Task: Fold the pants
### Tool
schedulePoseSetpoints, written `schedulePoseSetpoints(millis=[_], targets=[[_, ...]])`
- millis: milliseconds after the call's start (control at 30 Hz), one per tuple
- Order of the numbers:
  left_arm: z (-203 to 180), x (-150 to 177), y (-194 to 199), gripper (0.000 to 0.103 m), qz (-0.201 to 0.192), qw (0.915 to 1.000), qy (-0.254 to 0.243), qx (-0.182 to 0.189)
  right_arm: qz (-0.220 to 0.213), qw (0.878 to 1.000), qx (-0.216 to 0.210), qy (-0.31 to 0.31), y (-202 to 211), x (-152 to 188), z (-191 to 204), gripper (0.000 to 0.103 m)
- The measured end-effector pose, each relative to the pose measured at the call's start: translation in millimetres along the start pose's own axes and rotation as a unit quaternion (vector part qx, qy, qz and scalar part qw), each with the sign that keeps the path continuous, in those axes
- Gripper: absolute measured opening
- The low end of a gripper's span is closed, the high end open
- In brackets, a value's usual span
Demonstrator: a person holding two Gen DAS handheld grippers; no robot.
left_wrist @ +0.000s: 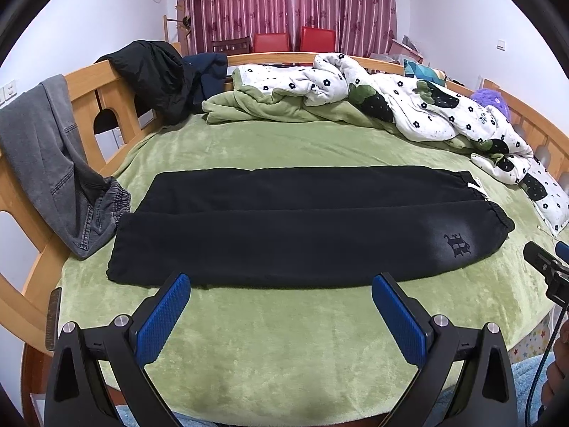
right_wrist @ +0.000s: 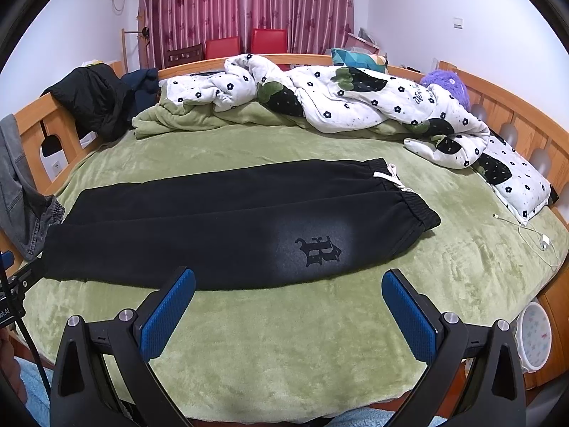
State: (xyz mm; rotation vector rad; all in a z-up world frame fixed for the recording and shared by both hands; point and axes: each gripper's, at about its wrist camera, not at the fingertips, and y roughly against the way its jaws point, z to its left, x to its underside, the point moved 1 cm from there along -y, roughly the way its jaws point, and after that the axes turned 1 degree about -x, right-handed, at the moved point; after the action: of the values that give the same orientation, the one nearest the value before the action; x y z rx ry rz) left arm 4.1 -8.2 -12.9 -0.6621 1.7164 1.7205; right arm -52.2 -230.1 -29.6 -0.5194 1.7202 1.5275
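Note:
Black pants [left_wrist: 302,227] lie flat across the green bed cover, both legs side by side, waistband to the right and leg ends to the left. A pale patch with a dark emblem [right_wrist: 318,249] marks the near leg, and a white drawstring [right_wrist: 391,176] shows at the waist. My left gripper [left_wrist: 281,284] hovers open just in front of the pants' near edge, toward the leg end. My right gripper [right_wrist: 288,281] is open too, in front of the near edge below the emblem. Nothing sits between either pair of blue pads.
Grey jeans [left_wrist: 53,163] hang over the wooden bed rail on the left. A black jacket [left_wrist: 153,74] drapes the far rail. A rumpled flowered quilt [right_wrist: 355,103] fills the back and right of the bed. A white charger cable [right_wrist: 533,235] lies at right. A white bin [right_wrist: 535,341] stands beside the bed.

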Motion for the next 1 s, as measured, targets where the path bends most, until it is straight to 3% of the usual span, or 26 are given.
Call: schedulePoseSetpoints(millis=[1000], targets=[[-0.2,-0.3,0.1,0.103,-0.001,1.0000,0.001,-0.001,0.000,1.000,-0.001,0.000,1.9,-4.3,1.6,0.103]])
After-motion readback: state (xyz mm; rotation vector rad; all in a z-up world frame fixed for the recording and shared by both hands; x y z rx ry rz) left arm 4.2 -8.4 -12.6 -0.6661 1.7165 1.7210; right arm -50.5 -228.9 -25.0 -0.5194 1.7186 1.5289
